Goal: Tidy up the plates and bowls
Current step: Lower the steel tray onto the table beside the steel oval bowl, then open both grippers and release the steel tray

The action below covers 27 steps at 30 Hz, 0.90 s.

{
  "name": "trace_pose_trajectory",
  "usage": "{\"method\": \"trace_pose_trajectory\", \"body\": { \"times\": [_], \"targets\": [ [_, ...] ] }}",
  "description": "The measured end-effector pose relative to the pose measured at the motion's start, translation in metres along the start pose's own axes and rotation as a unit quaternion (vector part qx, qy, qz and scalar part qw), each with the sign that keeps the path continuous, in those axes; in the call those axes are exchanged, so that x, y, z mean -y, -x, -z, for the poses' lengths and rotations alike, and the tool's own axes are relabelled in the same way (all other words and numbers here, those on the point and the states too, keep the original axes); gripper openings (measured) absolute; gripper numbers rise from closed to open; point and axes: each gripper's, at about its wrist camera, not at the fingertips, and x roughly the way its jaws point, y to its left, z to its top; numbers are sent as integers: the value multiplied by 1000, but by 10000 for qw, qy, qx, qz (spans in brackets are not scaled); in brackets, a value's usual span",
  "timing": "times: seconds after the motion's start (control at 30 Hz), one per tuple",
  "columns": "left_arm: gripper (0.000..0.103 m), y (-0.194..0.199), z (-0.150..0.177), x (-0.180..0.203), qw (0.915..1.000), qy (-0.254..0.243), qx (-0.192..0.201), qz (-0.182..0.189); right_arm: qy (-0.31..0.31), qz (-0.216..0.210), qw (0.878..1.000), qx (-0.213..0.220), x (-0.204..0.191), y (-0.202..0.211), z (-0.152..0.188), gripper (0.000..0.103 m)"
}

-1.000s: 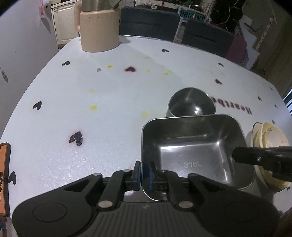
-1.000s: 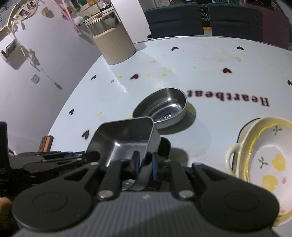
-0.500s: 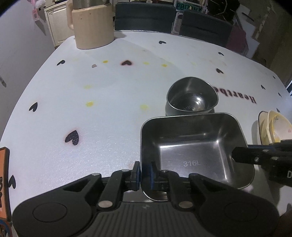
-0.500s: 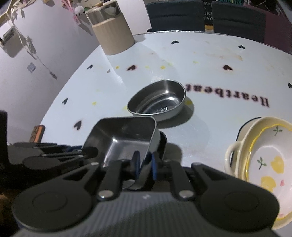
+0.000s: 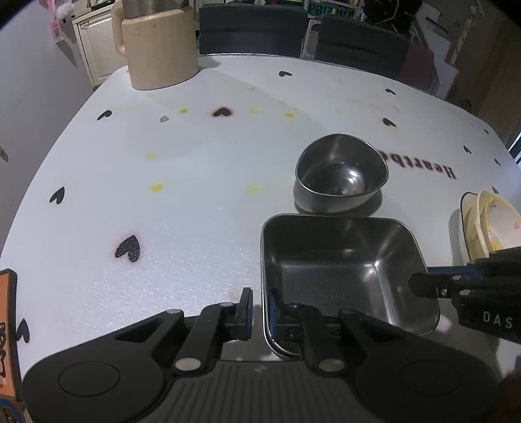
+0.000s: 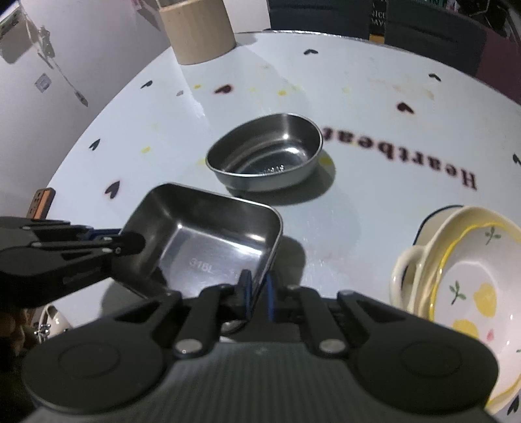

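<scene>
A square steel tray (image 5: 342,270) sits low over the white table (image 5: 162,227), close in front of an oval steel bowl (image 5: 338,175). My left gripper (image 5: 262,307) straddles the tray's near-left wall; its jaws are opening and a sliver of table shows between the outer pad and the wall. My right gripper (image 6: 258,291) is closing, its blue pads pinching the tray (image 6: 208,234) at its right wall. From the left wrist the right gripper (image 5: 423,284) shows at the tray's right side. From the right wrist the left gripper (image 6: 130,242) shows at its left side.
Stacked cream ceramic bowls (image 6: 462,276) with a yellow print stand to the right of the tray. A beige jug (image 5: 159,48) stands at the far left of the table, dark chairs (image 5: 254,29) behind it. An orange device (image 5: 6,325) lies at the near-left edge.
The left pads have parted slightly from the tray wall that they were gripping. The right gripper has sunk a little with the tray and its pads have drawn tighter.
</scene>
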Motion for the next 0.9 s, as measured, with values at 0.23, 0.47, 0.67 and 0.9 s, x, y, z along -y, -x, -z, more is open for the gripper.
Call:
{"method": "trace_pose_trajectory", "body": {
  "times": [0.23,0.47,0.67,0.9],
  "targets": [
    [15,-5,1,1,9999,-54,-101,-30,-92,-29,9999,-90,6,-6,1,16],
    [16,-8,2,-1,9998,-58,-170,-11,-188,-117,9996,-154,10,-11,1,17],
    [22,-11,2,-2,9997,-54,-234,-32,-224,-153,9995,-145,14,-12,1,24],
    [35,-13,3,-5,9996,-20,-250,-137,-182,-125,9997,-102,16,-12,2,35]
  ]
}}
